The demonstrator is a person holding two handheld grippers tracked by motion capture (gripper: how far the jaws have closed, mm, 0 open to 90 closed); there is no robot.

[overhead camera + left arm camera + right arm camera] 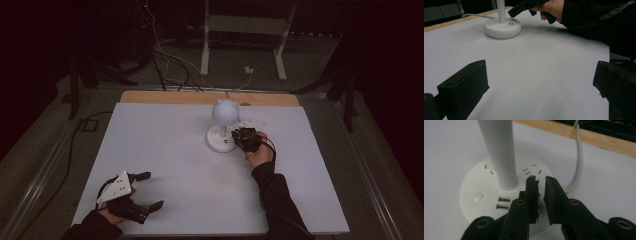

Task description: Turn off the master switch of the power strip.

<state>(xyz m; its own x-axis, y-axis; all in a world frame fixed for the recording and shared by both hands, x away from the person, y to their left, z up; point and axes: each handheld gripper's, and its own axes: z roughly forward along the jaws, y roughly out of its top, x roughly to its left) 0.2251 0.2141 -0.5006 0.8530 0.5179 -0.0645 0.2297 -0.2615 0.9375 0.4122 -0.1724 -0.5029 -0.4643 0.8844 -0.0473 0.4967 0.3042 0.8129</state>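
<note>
The white desk lamp (221,131) stands near the table's (165,150) far edge, its globe unlit. The right gripper (540,182) hovers over the lamp base (479,192), fingers narrow with a slim gap, holding nothing. The round button (477,197) seems not yet pressed. The left gripper (142,192) rests at the near left corner, fingers wide and empty

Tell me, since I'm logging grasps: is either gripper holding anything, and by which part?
Nothing is held. The right gripper hovers slightly parted over the lamp base; the left gripper is open.
</note>
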